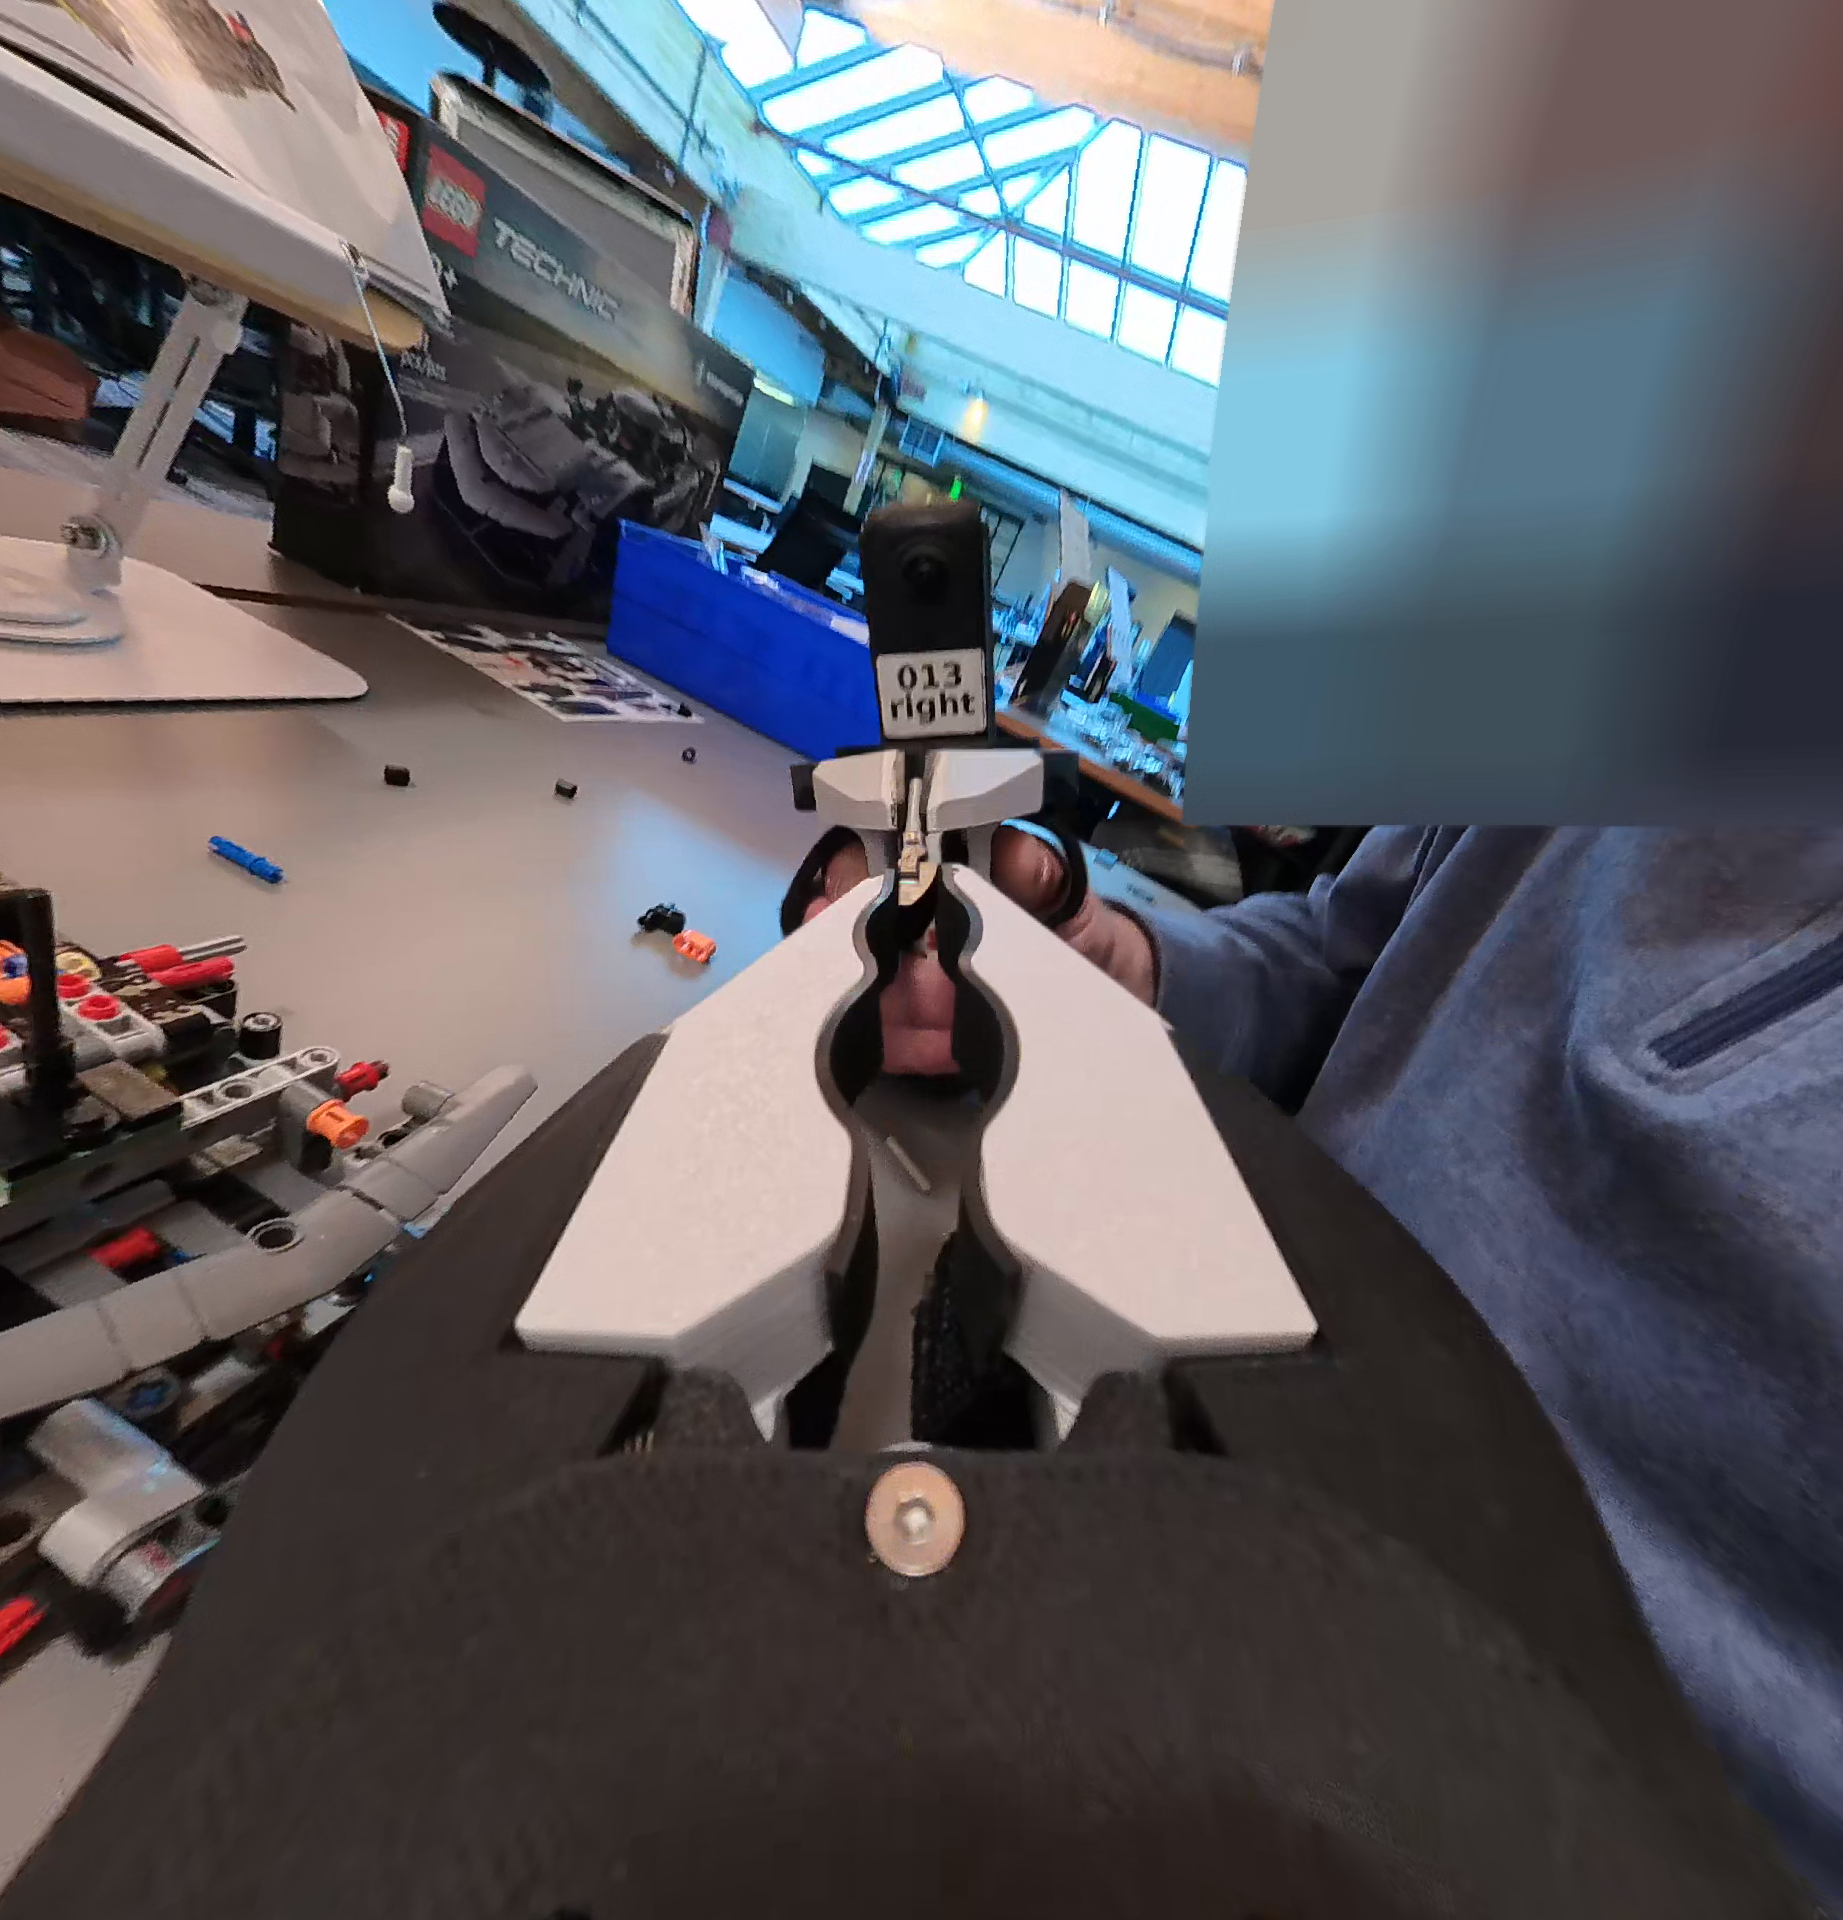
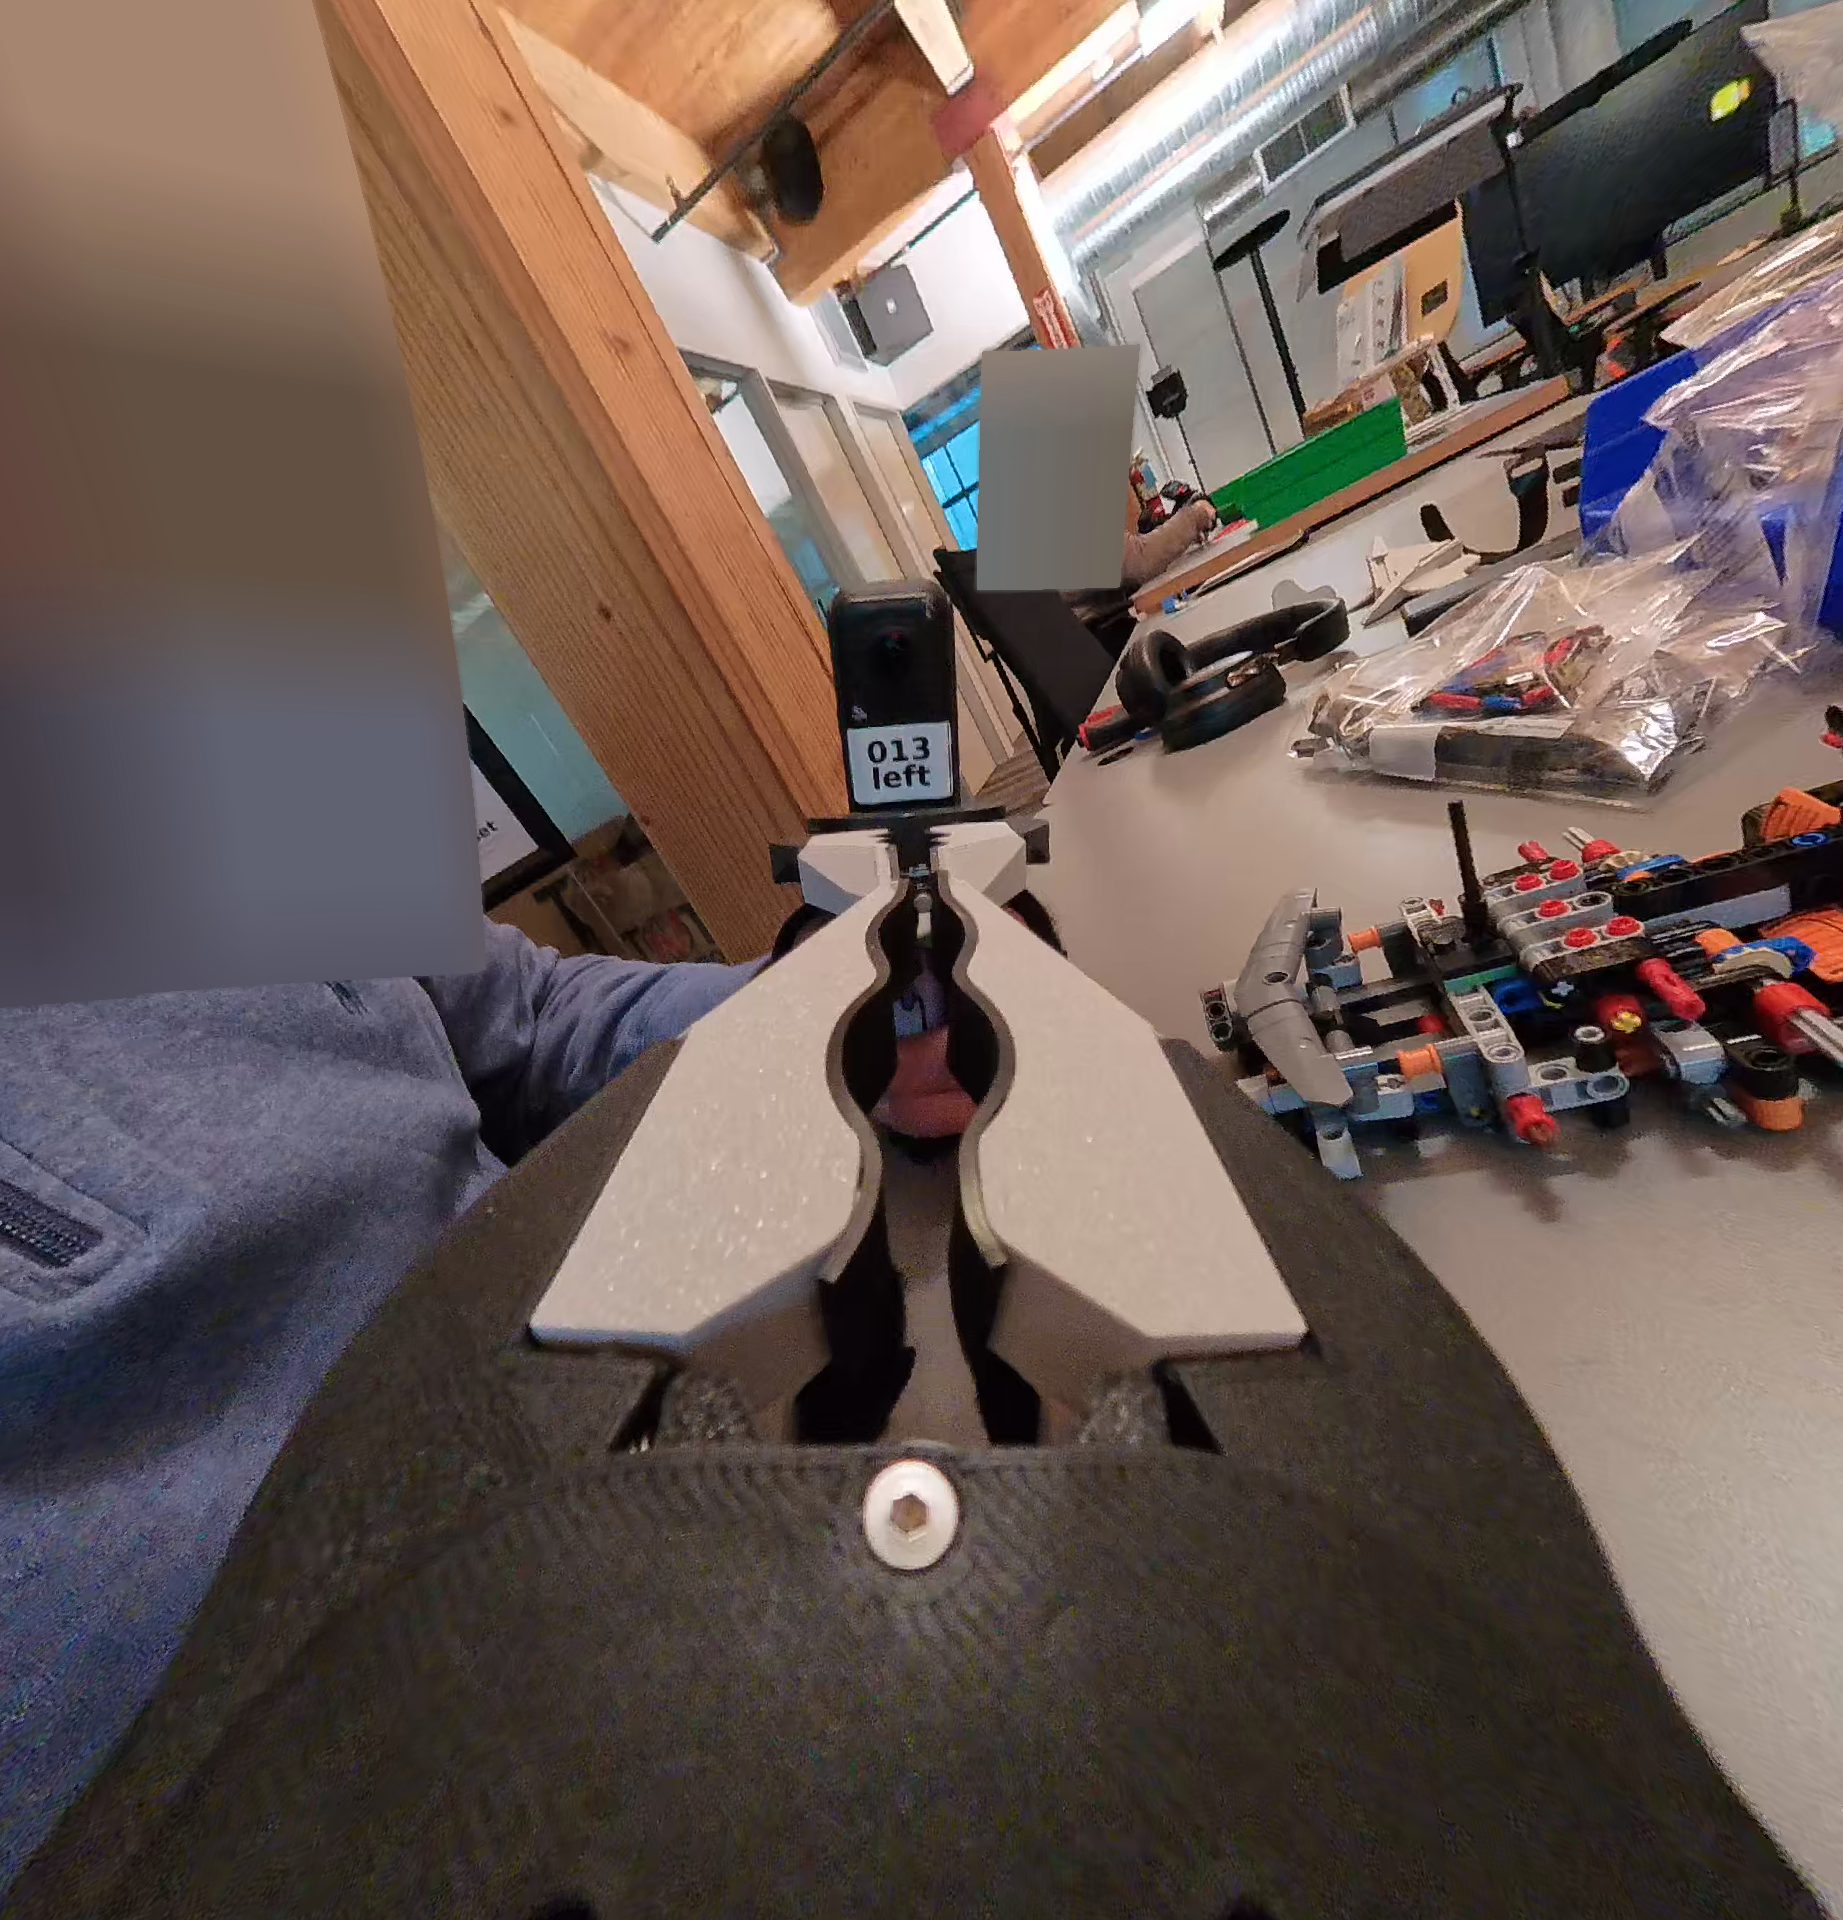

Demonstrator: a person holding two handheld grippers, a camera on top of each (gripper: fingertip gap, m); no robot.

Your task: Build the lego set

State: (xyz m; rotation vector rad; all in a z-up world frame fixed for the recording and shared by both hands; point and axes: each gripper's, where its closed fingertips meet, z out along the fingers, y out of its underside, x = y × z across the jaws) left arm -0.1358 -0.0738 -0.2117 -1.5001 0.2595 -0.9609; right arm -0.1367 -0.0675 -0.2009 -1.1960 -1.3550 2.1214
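Centrally in each wrist view, the two grippers are seen pointed tip to tip, raised above the table point(image 1: 543, 831). The left gripper point(image 1: 912, 888) is closed, its grey fingers point(image 1: 730, 1143) meeting at the tips with only the wavy gap behind them. A small metallic piece point(image 1: 912, 857) is seen right at the meeting point of both grippers; which one pinches it cannot be told. The right gripper point(image 2: 922, 914) is likewise drawn together at its tips, and it touches or nearly touches the opposing gripper.

The lego model point(image 2: 1582, 1008), grey with red and orange pins, is seen on the table at the right middle of the right view and at the lower left of the left view. Loose pieces point(image 1: 678, 930) are scattered mid-left, and bagged parts point(image 2: 1499, 727) lie at the upper right.
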